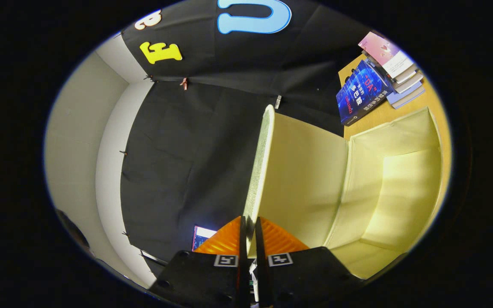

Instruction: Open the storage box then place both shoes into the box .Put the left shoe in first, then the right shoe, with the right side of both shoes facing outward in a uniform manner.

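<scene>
Tongs (247,239) pinch the storage box lid (263,171) by its thin edge, fingers nearly closed on it, swinging it up w/ box interior (383,192) at 3 o'clock bare, ready for shoes. Books (375,81) sit at 1 o'clock.

Tongs (249,233) nearly closed, both fingers pinching the thin edge of the storage box lid (258,171). Lid stands raised, edge-on ahead of the fingers. Beside it, the pale yellow storage box (383,188) lies open, interior showing. Beyond the box, a stack of books (379,79) on the wooden surface (385,113).
</scene>
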